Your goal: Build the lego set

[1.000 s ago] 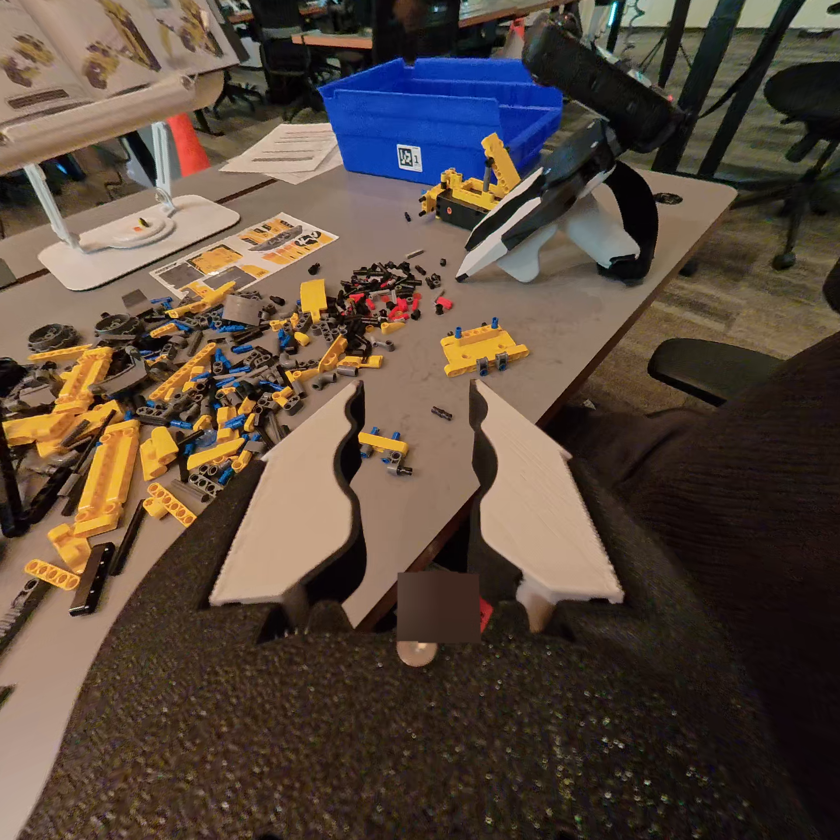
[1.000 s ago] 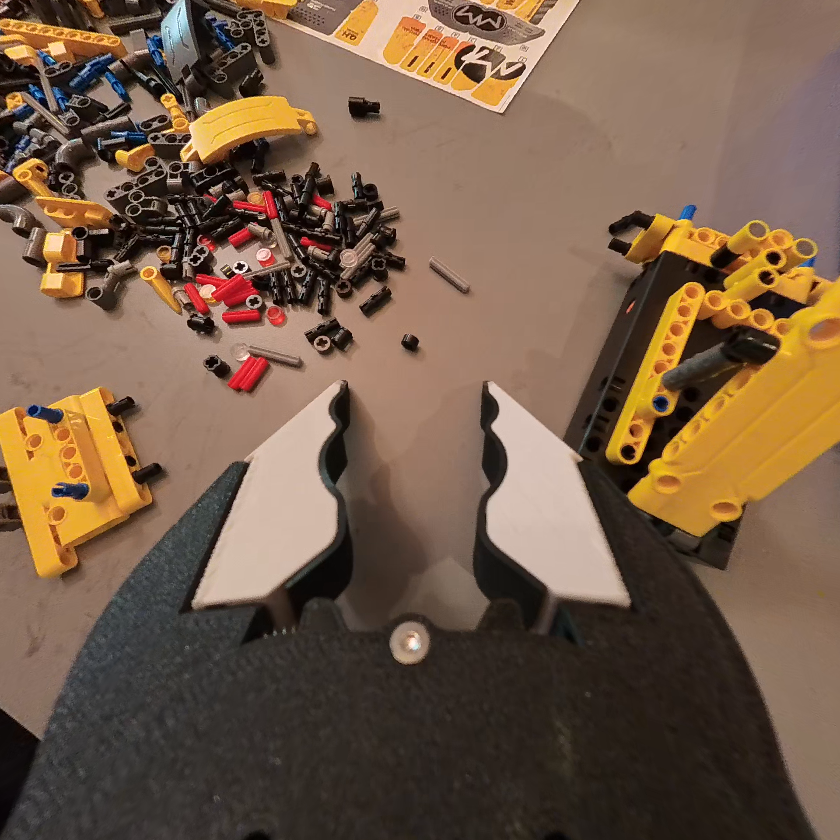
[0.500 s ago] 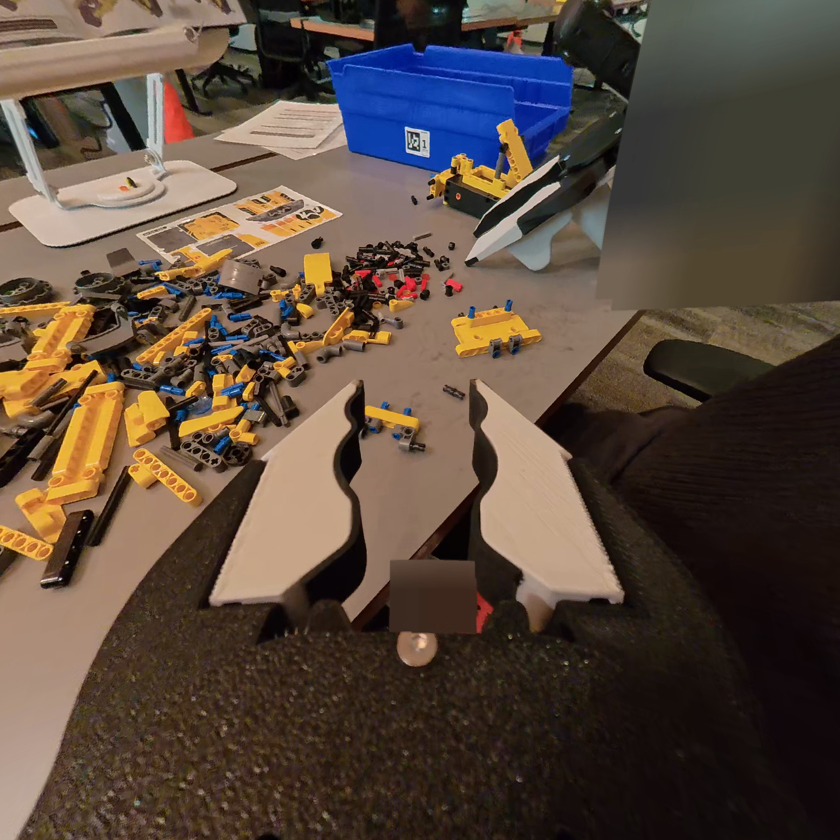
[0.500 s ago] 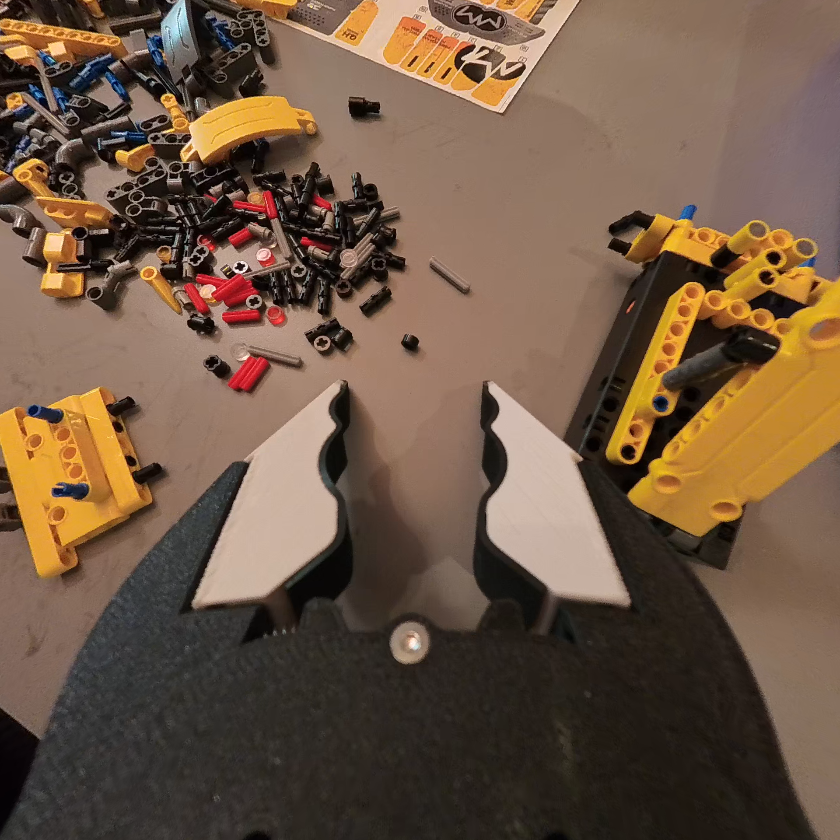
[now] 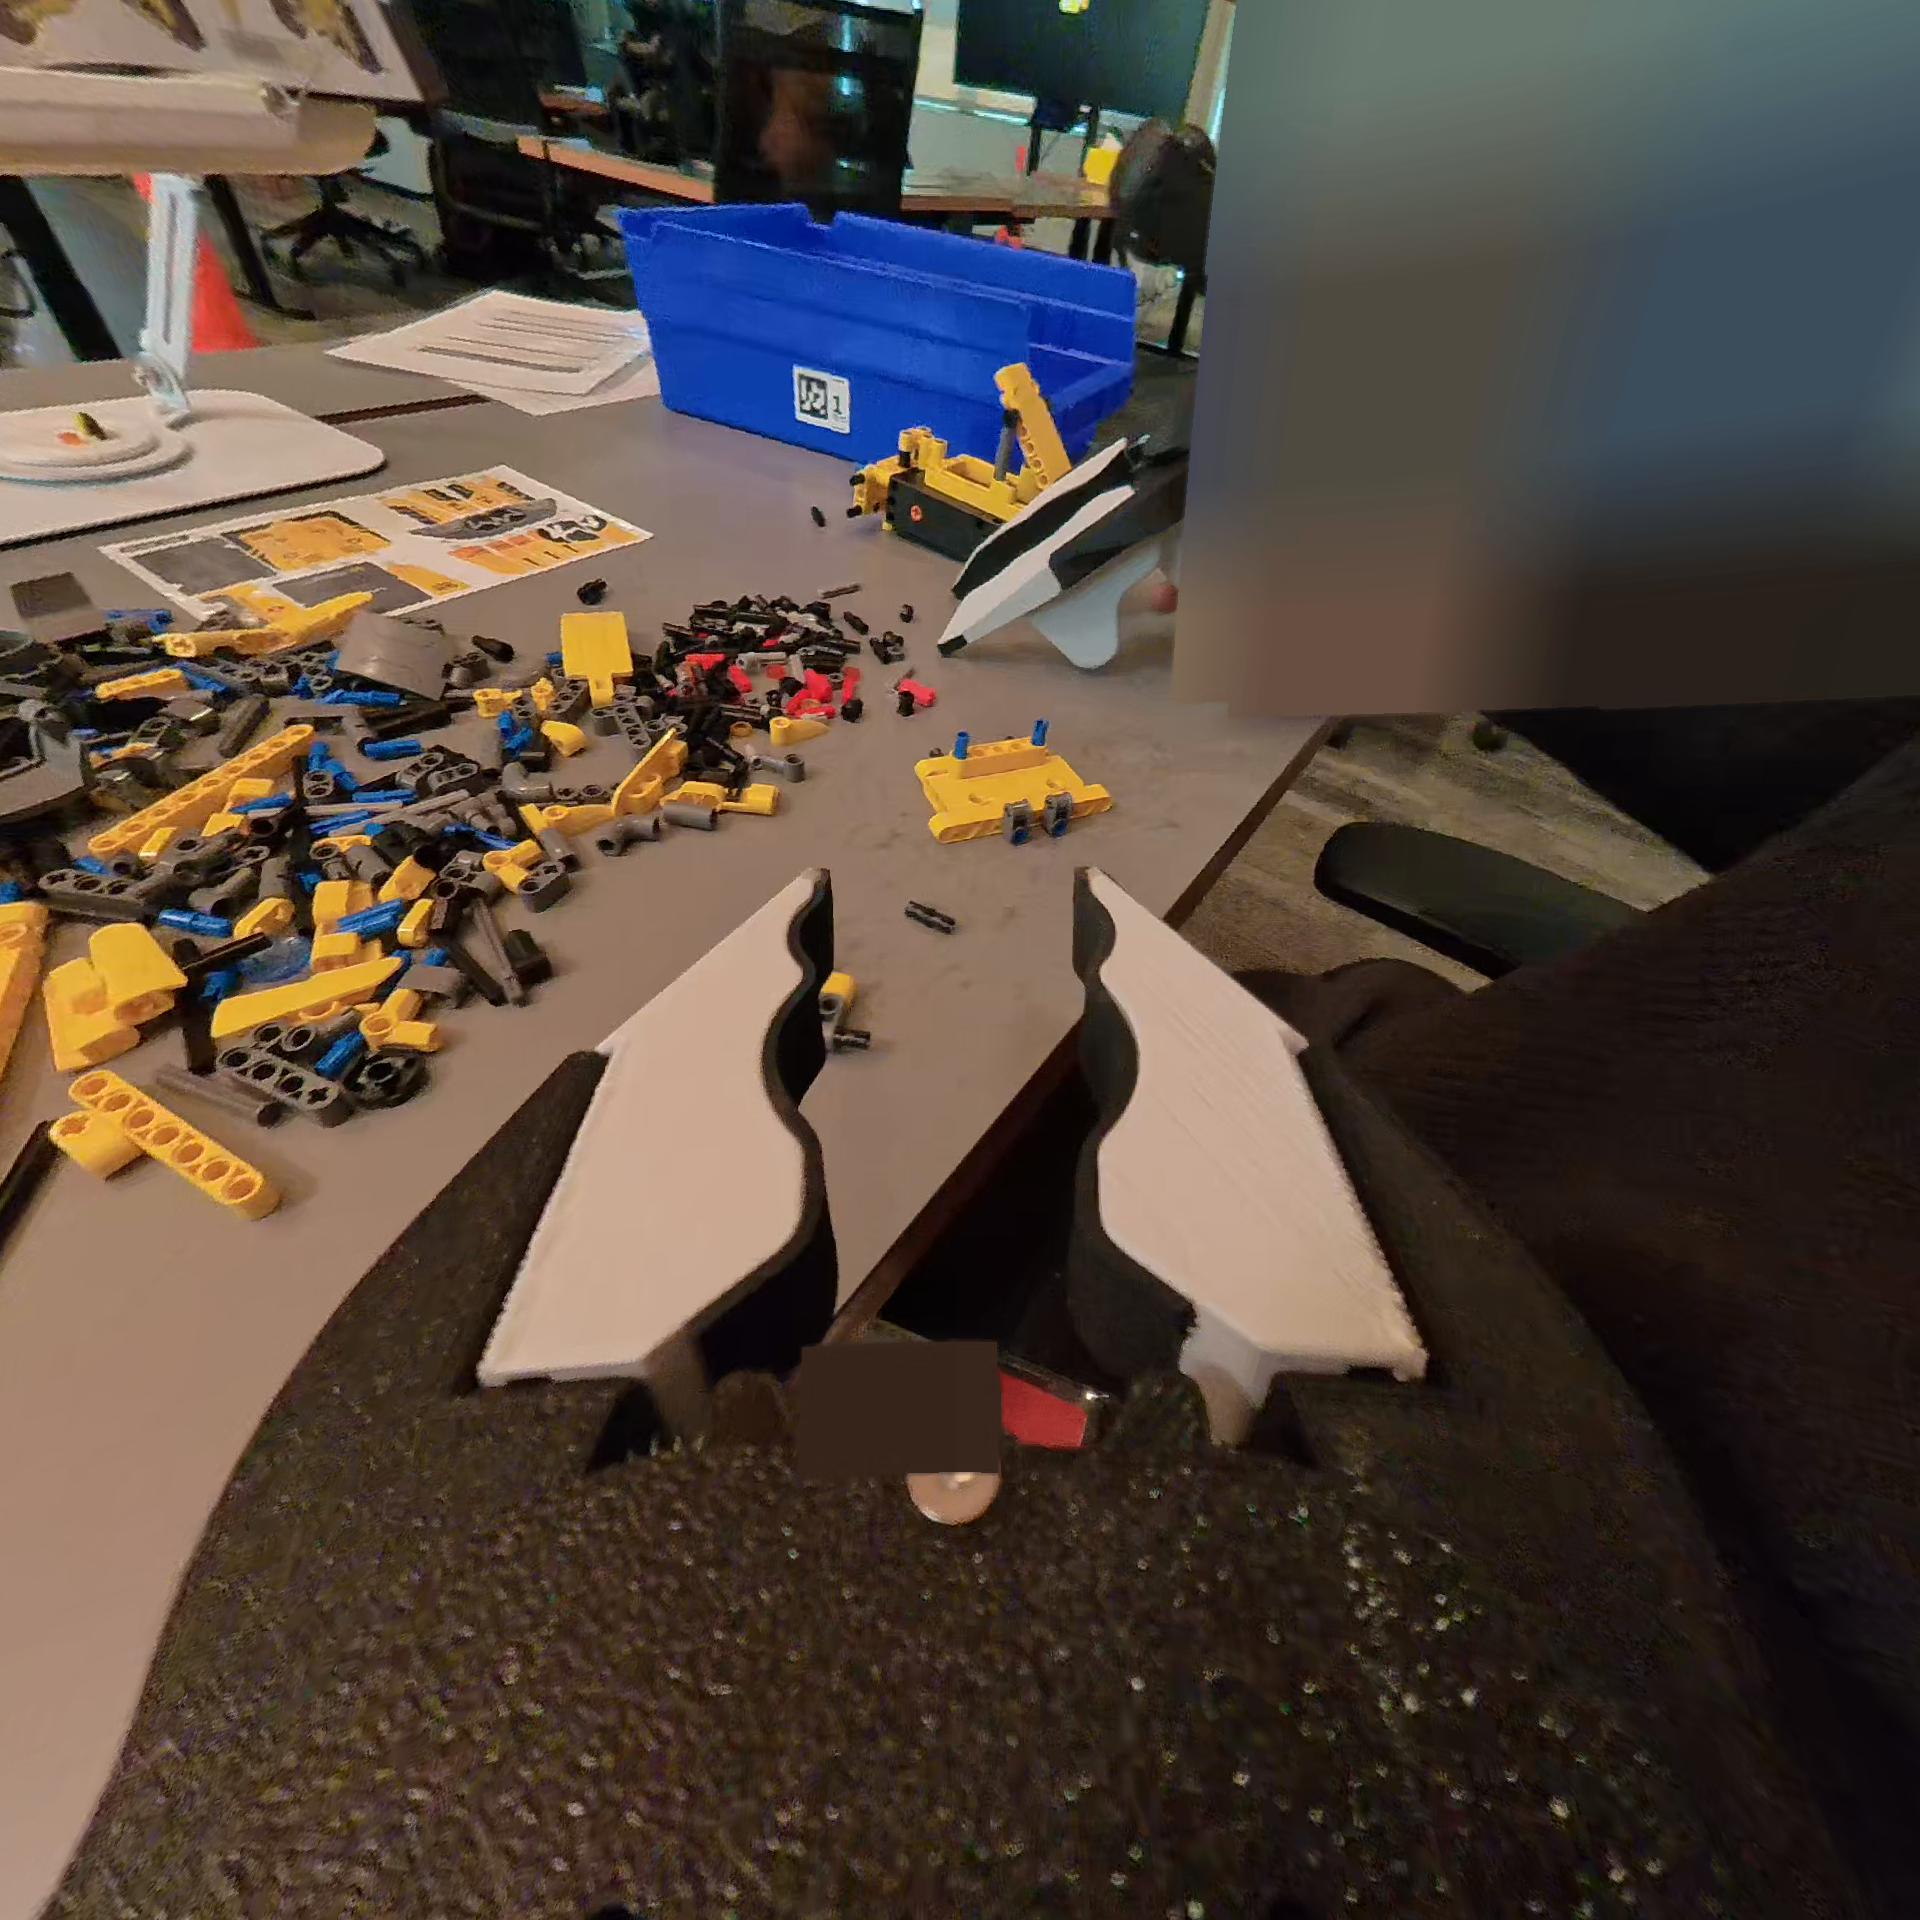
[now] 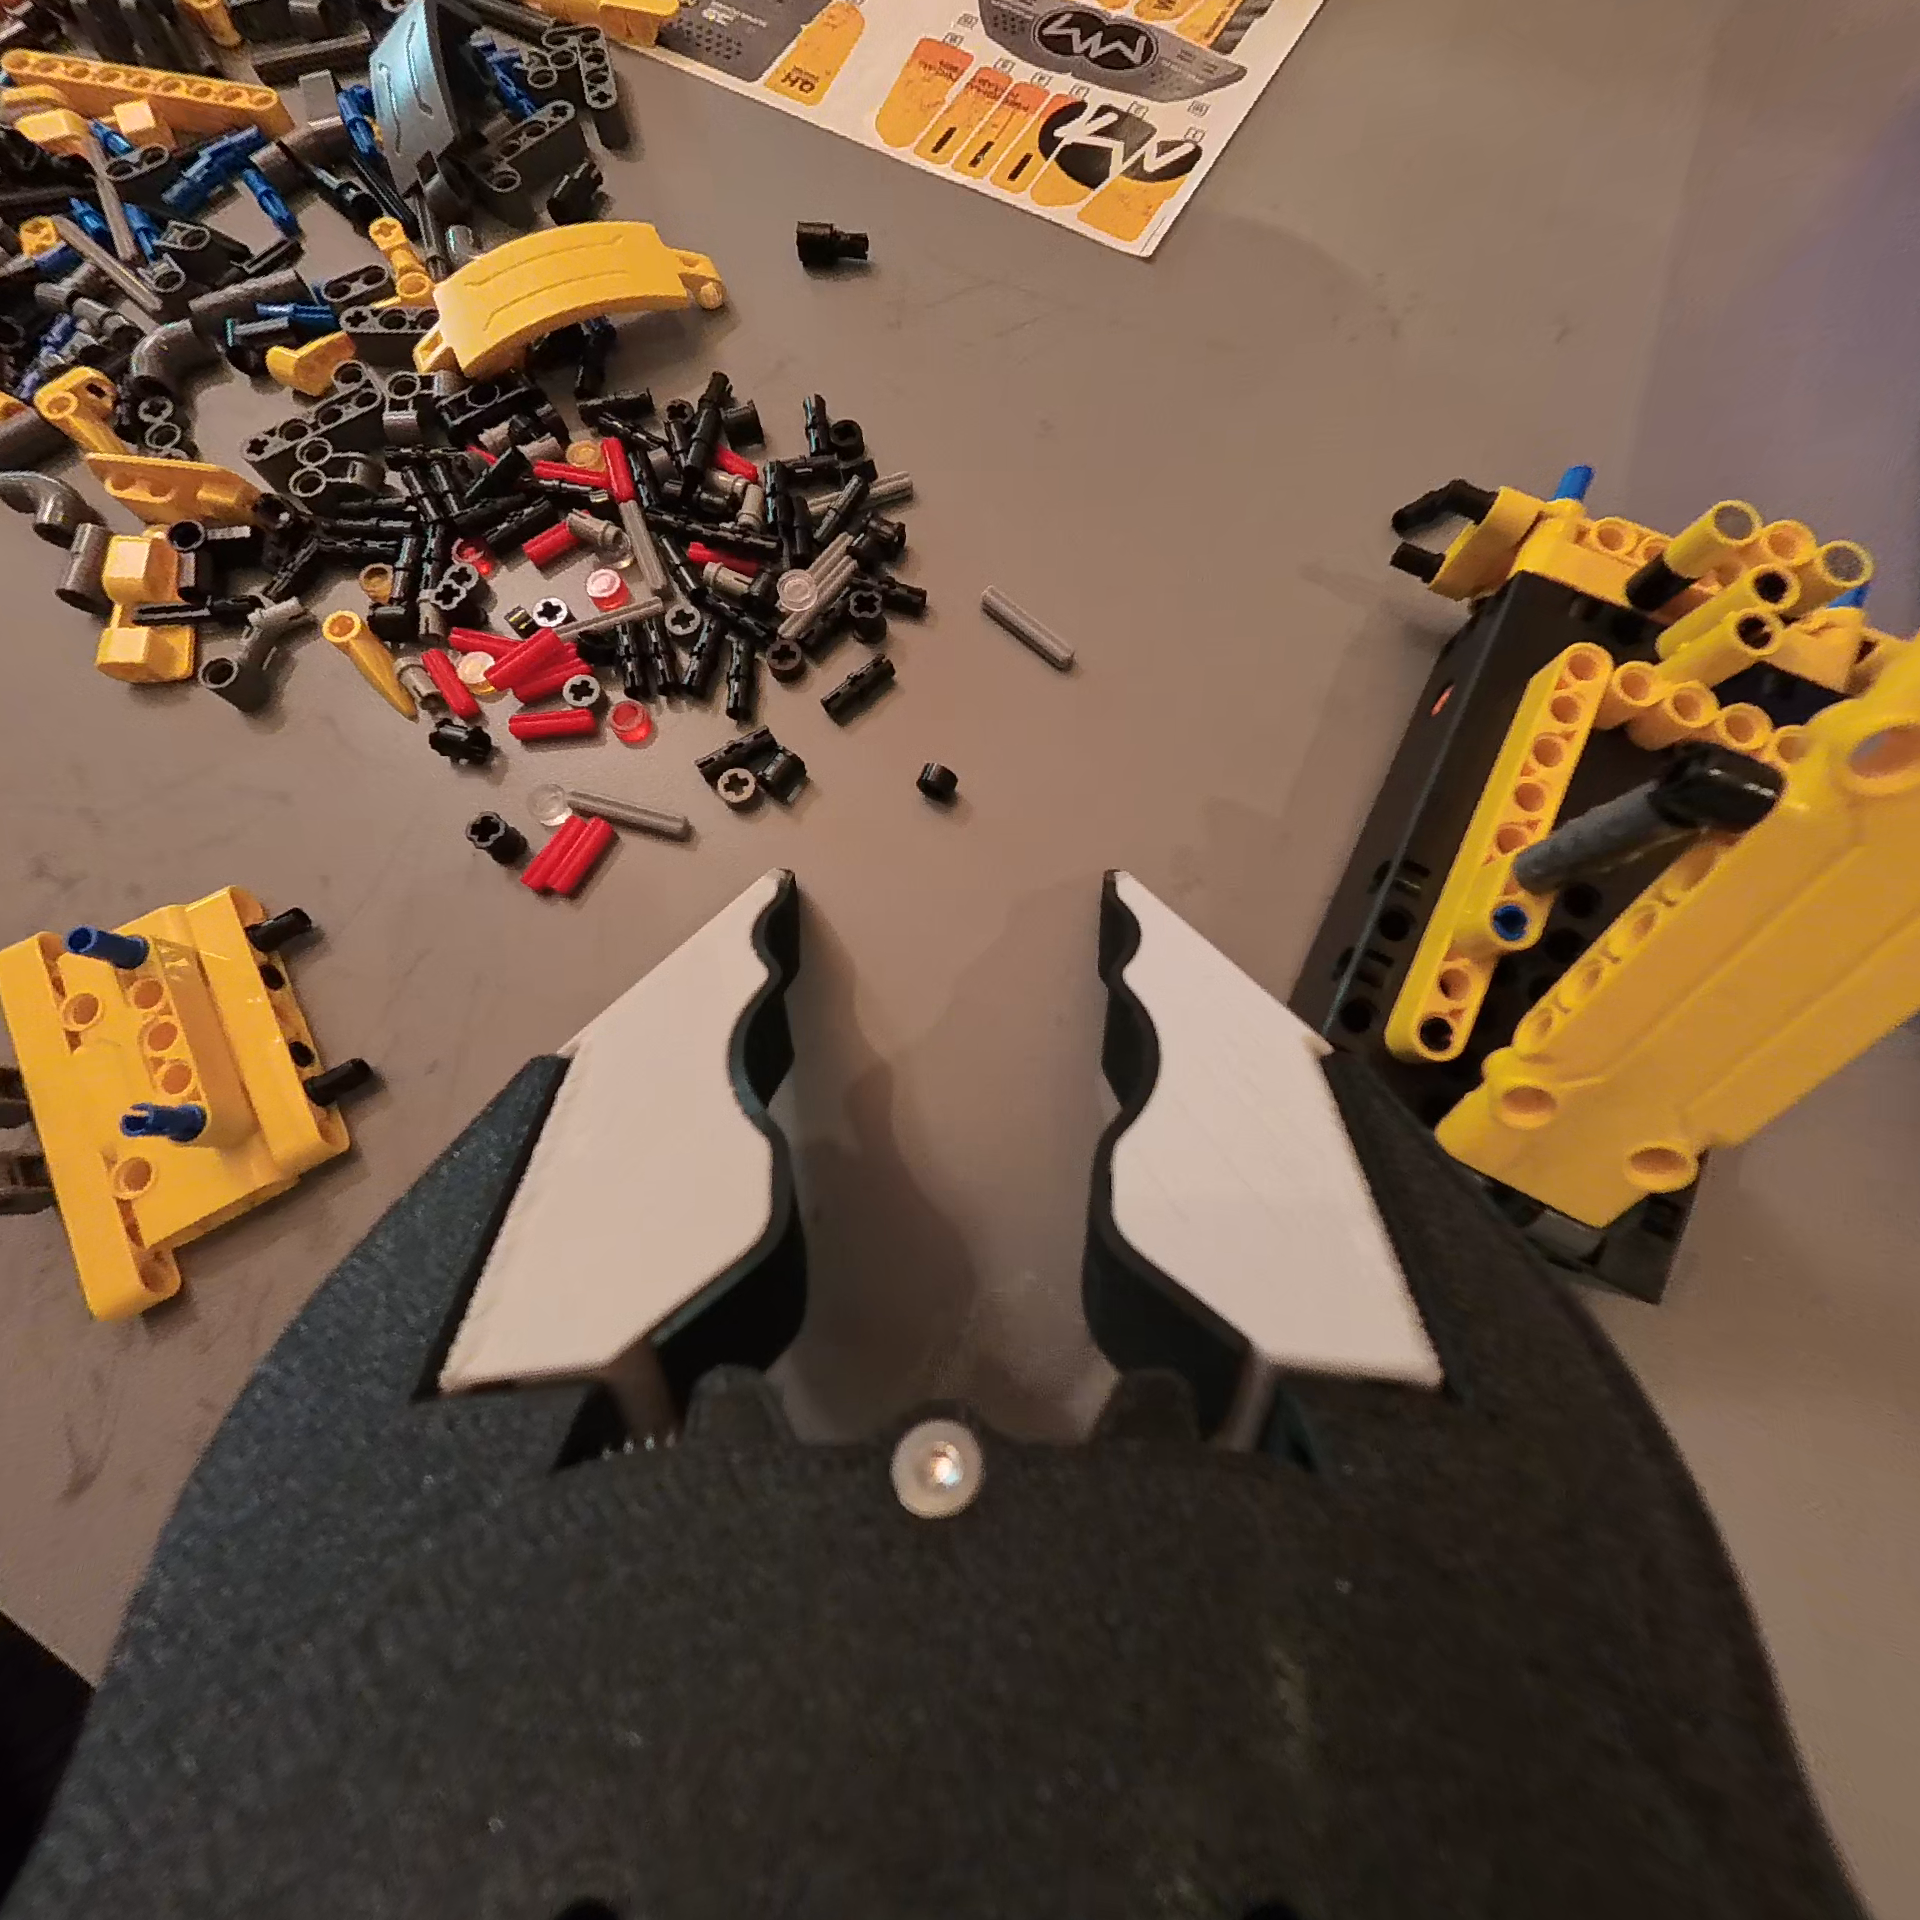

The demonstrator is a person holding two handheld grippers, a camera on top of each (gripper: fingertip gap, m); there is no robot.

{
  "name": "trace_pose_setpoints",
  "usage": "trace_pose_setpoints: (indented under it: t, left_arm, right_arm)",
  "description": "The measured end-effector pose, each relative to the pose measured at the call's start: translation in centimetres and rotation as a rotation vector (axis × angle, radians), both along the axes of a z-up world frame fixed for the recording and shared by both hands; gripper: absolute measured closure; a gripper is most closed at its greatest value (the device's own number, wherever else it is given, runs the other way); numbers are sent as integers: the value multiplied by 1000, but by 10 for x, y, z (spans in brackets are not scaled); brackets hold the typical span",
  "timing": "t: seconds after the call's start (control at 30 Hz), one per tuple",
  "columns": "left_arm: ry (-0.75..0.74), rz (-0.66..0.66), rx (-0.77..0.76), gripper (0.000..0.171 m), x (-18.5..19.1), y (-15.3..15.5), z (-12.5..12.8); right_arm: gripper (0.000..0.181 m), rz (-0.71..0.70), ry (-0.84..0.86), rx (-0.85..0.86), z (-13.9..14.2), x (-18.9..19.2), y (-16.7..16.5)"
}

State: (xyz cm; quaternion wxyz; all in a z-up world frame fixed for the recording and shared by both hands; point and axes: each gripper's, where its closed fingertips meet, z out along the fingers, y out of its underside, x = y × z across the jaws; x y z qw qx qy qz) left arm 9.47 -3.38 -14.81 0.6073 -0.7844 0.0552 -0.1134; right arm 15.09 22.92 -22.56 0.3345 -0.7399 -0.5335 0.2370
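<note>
far hand-held gripper (image 5: 1049,561) mostly behind blur patch, yellow model (image 6: 1662,873) cut off at right edge

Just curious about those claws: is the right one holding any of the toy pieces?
No, the right gripper is open, with only bare grey table between its fingers.

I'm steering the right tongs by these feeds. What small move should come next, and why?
Probably ease the right tongs forward toward the lone black bush. They are open, hold nothing, and hover over bare grey table; that bush lies apart from the pile, just ahead of the tips.
</note>
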Motion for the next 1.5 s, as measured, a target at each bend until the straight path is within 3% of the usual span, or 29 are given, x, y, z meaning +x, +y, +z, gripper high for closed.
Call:
trace_pose_setpoints:
  t: [0.23,0.27,0.37,0.4,0.57,0.67,0.9,0.97,1.0,1.2,1.3,1.43,1.5]
  left_arm:
    - [51,42,-57,128,13,12,-7]
    - [48,51,-75,133,16,16,-11]
    - [118,103,-133,169,25,29,-26]
    - [157,125,-155,170,27,35,-30]
    - [287,242,-297,162,19,51,-51]
    - [263,244,-349,148,18,54,-60]
    - [225,262,-410,149,13,59,-75]
    - [203,230,-420,167,18,60,-76]
    - [199,224,-418,168,18,60,-76]
    - [170,179,-374,169,13,56,-66]
    - [111,104,-307,169,12,50,-51]
    - [94,-127,-195,169,30,36,-32]
    - [153,-85,-220,169,16,34,-41]
  right_arm:
    - [116,69,30,-71,2,5,-13]
    - [123,106,46,-104,4,6,-22]
    - [119,298,154,-208,23,5,-63]
    - [120,336,190,-210,32,3,-72]
    - [120,448,221,16,62,-9,-84]
    - [120,497,225,130,68,-20,-90]
    - [121,623,274,306,74,-43,-114]
    - [121,681,313,355,79,-48,-123]
    - [121,717,333,369,81,-51,-129]
    - [121,1066,378,344,83,-55,-172]
    - [138,1263,306,285,69,-58,-186]
    - [152,1520,244,85,61,-53,-211]
    - [168,1621,249,73,58,-51,-218]
